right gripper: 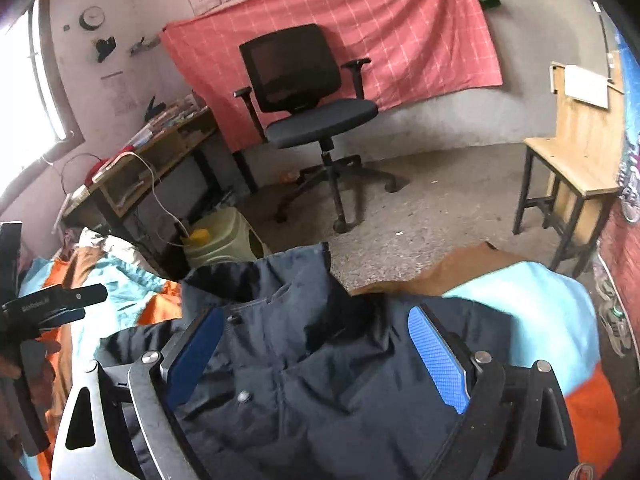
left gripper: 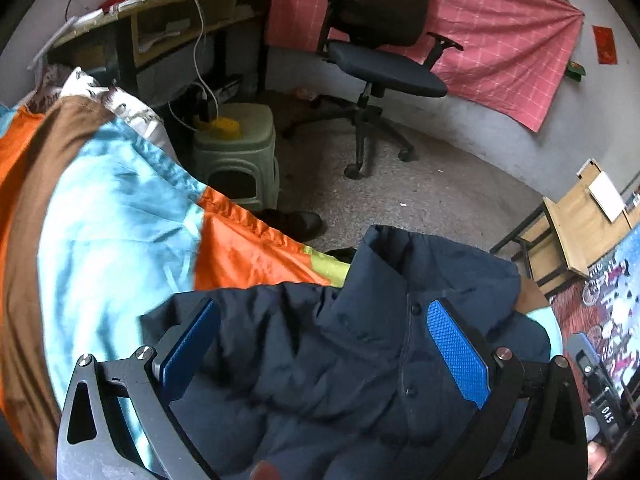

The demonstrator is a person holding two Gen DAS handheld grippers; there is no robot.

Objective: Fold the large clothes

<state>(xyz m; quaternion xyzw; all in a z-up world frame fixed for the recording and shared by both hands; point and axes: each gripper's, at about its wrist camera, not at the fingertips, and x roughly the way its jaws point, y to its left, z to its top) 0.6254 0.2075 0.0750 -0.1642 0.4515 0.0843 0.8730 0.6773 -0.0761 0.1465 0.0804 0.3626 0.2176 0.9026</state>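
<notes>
Left wrist view: left gripper (left gripper: 320, 344) spread wide, blue pads (left gripper: 458, 354) apart, hanging over a navy padded jacket (left gripper: 304, 364) spread on an orange, turquoise and brown quilt (left gripper: 120, 216); collar (left gripper: 400, 256) ahead of the fingertips, snap placket beside the right pad. Right wrist view: right gripper (right gripper: 316, 352) likewise wide open above the same jacket (right gripper: 320, 380), raised collar (right gripper: 292, 276) just beyond the pads (right gripper: 438, 360), nothing pinched; left gripper (right gripper: 52, 304) visible at the left edge.
</notes>
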